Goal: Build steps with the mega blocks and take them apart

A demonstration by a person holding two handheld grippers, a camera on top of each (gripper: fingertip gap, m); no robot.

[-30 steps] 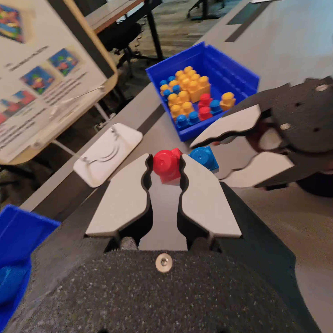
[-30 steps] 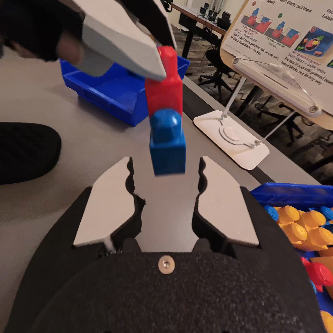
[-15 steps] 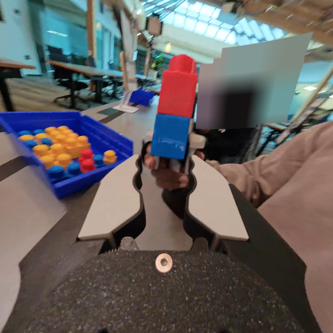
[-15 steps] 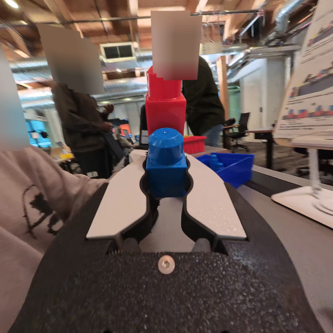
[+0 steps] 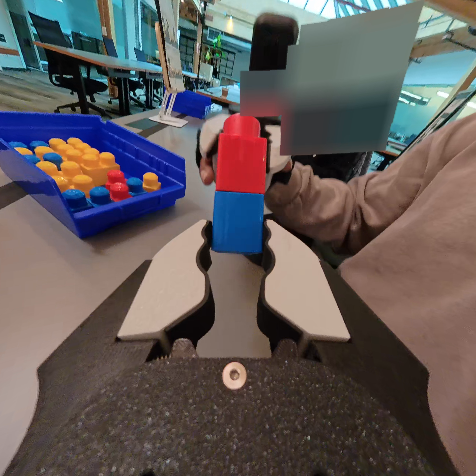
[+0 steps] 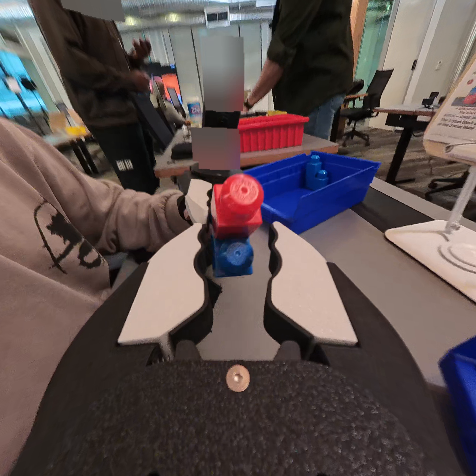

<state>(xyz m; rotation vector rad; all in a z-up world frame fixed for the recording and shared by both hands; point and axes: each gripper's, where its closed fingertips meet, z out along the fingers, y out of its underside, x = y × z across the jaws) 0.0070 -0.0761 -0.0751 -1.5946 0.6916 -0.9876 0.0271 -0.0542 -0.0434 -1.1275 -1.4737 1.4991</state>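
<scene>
The left gripper (image 5: 237, 238) pinches the blue block (image 5: 237, 222) with the red block (image 5: 240, 162) stuck on it, the right gripper (image 6: 235, 240) is spread wide, and I think it must next pull red off.

A red one-stud block (image 5: 240, 162) sits pressed on top of a blue one-stud block (image 5: 237, 222), the two forming a short column held off the desk (image 5: 51, 270); seen from the right wrist view the column tilts, its red stud (image 6: 241, 194) and the blue stud (image 6: 235, 255) both facing the camera. More mega blocks in yellow, blue and red lie loose in a blue bin (image 5: 123, 216) on the desk, and another blue bin (image 6: 322, 206) holds a small blue stepped piece (image 6: 315, 172)
</scene>
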